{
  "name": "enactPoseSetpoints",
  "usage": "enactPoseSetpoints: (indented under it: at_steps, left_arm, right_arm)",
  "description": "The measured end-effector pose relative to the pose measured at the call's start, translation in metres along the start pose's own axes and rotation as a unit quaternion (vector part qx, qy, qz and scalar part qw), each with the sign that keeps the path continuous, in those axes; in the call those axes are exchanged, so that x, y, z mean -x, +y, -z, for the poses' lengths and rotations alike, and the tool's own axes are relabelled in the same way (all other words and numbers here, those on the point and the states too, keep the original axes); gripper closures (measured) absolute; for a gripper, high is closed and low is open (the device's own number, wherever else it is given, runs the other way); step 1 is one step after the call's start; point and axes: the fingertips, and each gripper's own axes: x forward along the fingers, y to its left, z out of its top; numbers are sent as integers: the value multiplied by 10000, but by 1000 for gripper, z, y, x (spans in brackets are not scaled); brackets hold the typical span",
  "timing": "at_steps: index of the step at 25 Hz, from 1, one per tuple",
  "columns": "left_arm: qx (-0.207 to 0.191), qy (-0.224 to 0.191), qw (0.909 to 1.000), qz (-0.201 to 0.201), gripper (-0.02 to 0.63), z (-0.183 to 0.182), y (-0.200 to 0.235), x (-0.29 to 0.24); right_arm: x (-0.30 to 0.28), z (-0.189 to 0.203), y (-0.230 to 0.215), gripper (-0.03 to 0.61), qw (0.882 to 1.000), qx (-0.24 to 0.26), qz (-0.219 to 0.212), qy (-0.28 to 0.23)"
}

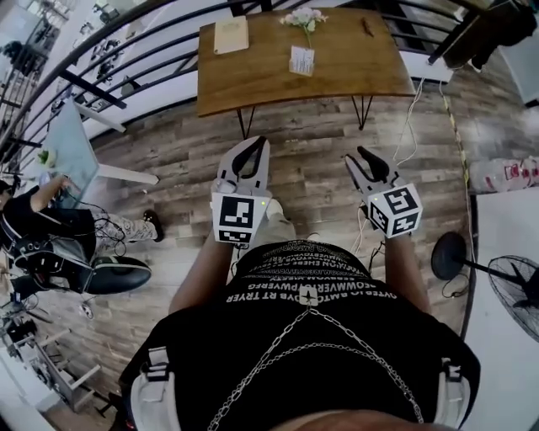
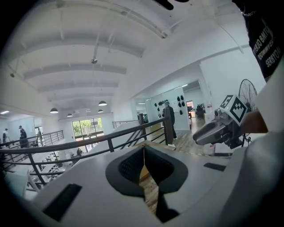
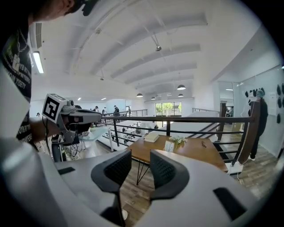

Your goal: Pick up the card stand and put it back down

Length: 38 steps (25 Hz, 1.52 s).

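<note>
The card stand [image 1: 301,60] is a small clear upright holder with a white card, standing near the middle of the wooden table [image 1: 253,80] far ahead; the right gripper view shows the card stand [image 3: 169,146] beyond the jaws. My left gripper [image 1: 251,156] is held in front of my body over the floor, well short of the table, shut with its pads touching and nothing between them. My right gripper [image 1: 365,165] hovers beside it, open with an empty gap. From the right gripper view the left gripper [image 3: 91,117] shows at the left; from the left one, the right gripper [image 2: 202,135] at the right.
White flowers [image 1: 305,18] stand just behind the card stand, a pale book [image 1: 231,34] lies at the table's left end, a small dark object [image 1: 367,27] at its right. A black railing [image 1: 126,63] runs behind. A floor fan [image 1: 514,286] stands right; a seated person [image 1: 50,223] is left.
</note>
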Motion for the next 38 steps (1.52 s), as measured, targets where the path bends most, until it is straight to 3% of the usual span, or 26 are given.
enactPoseSetpoints:
  at_steps: [12,23,38]
  left_arm:
    - [-18,69,10000,-15,584,17,59,-37]
    - [-40,-80,9998,162,584,10,109,-60]
    - [-12,-67,9968,798,584,18,128,-94]
  right_arm:
    - [-67,-29,-6,439,9999,98,3,81]
    - [-120,-59,1,437,9999,100,40,74]
    - [-137,-71,-1,434,9984,59,528,212]
